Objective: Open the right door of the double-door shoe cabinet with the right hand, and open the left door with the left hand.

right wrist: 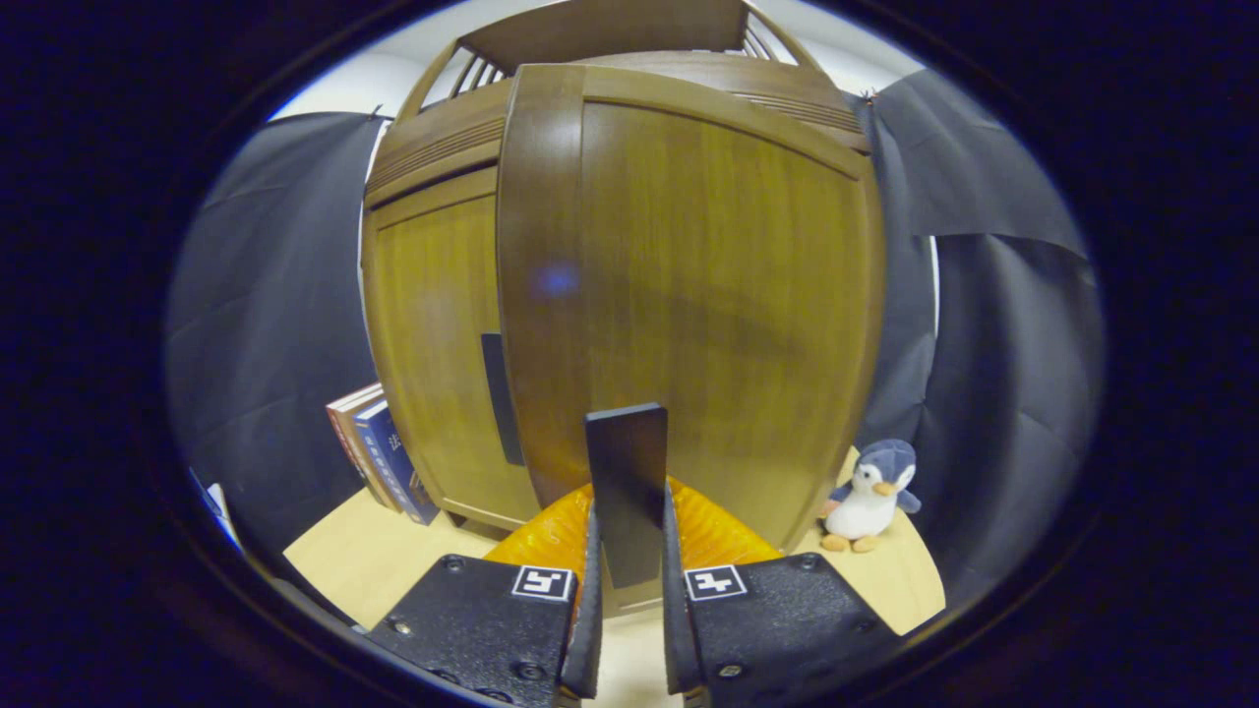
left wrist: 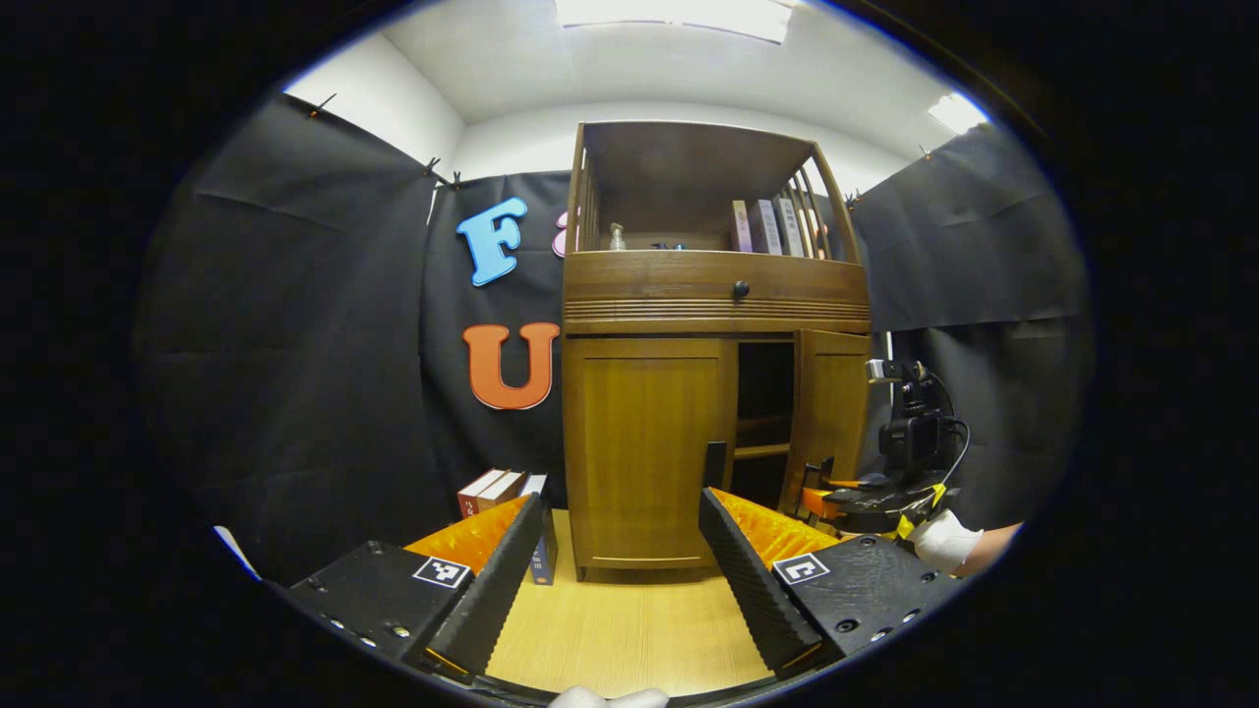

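Note:
The wooden shoe cabinet (left wrist: 716, 295) stands on a light wood floor. In the left gripper view its left door (left wrist: 644, 447) is closed, with a black handle (left wrist: 715, 464) at its inner edge. The right door (left wrist: 832, 413) is swung partly out, showing dark shelves behind it. My left gripper (left wrist: 622, 503) is open, low in front of the left door and apart from it. In the right gripper view my right gripper (right wrist: 629, 531) is shut on the right door's black handle (right wrist: 627, 472), and the right door (right wrist: 708, 295) looms close. The right gripper (left wrist: 821, 487) is held by a gloved hand (left wrist: 942, 539).
Several books (left wrist: 502, 489) lean against the cabinet's left side on the floor. A penguin plush (right wrist: 870, 497) sits on the floor to the cabinet's right. A drawer with a black knob (left wrist: 741, 289) and an open shelf with books sit above the doors.

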### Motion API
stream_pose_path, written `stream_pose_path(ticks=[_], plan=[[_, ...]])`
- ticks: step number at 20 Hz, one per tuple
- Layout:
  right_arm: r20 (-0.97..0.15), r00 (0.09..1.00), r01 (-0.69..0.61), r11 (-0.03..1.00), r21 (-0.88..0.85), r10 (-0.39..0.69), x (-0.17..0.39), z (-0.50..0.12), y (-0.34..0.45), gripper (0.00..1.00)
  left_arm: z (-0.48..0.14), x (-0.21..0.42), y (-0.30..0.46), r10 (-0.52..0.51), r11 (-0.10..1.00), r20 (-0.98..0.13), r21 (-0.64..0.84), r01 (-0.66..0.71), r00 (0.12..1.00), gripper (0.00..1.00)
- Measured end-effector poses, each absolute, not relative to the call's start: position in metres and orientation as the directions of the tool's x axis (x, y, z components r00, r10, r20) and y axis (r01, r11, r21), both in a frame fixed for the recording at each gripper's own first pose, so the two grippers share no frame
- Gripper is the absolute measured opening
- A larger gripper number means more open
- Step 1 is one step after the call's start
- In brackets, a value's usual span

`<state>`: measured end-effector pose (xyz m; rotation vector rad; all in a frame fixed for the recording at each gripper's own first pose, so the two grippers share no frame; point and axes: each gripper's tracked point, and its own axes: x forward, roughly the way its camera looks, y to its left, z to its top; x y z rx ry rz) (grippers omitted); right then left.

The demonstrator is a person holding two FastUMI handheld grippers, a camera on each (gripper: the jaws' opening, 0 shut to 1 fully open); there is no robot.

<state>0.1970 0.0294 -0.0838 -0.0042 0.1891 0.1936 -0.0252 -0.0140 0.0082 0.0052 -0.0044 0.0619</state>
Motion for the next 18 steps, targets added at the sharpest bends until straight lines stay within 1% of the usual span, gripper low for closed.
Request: stream_pose_path(ticks=[1,2,4,5,6,10,11,15,18], plan=[[-0.187,0.966,-0.178,0.984,0.016,0.178,0.190,-0.084,0.022,0.29,0.007,-0.027,-0.019,0.043,0.999,0.003,0.003,-0.043,0.999,1.00],[-0.186,0.969,-0.162,0.987,0.020,0.163,0.183,-0.086,0.016,0.29,0.005,-0.027,-0.025,0.022,1.000,-0.001,0.002,-0.022,1.000,0.96],[-0.182,0.975,-0.122,0.992,0.032,0.126,0.170,-0.089,0.000,0.28,0.002,-0.029,-0.036,-0.020,1.000,-0.012,-0.001,0.020,1.000,0.96],[-0.181,0.977,-0.103,0.994,0.040,0.109,0.165,-0.090,-0.008,0.27,0.002,-0.031,-0.042,-0.042,0.999,-0.011,-0.003,0.042,0.999,1.00],[-0.181,0.979,-0.085,0.995,0.046,0.092,0.160,-0.091,-0.016,0.27,0.002,-0.032,-0.047,-0.062,0.998,-0.010,-0.003,0.062,0.998,0.96],[-0.192,0.981,-0.002,0.997,0.081,0.018,0.136,-0.095,-0.053,0.22,-0.002,-0.035,-0.075,-0.158,0.987,-0.011,-0.009,0.158,0.987,0.96],[-0.196,0.981,0.014,0.996,0.091,0.004,0.132,-0.095,-0.063,0.18,-0.004,-0.034,-0.082,-0.179,0.984,-0.019,-0.008,0.179,0.984,0.96],[-0.202,0.979,0.032,0.992,0.120,-0.007,0.121,-0.096,-0.102,0.06,-0.012,-0.028,-0.110,-0.230,0.973,-0.039,0.000,0.230,0.972,0.96],[-0.213,0.977,-0.008,0.996,0.089,0.027,0.118,-0.097,-0.126,0.04,-0.013,-0.021,-0.141,-0.247,0.969,-0.041,-0.001,0.247,0.968,0.96]])
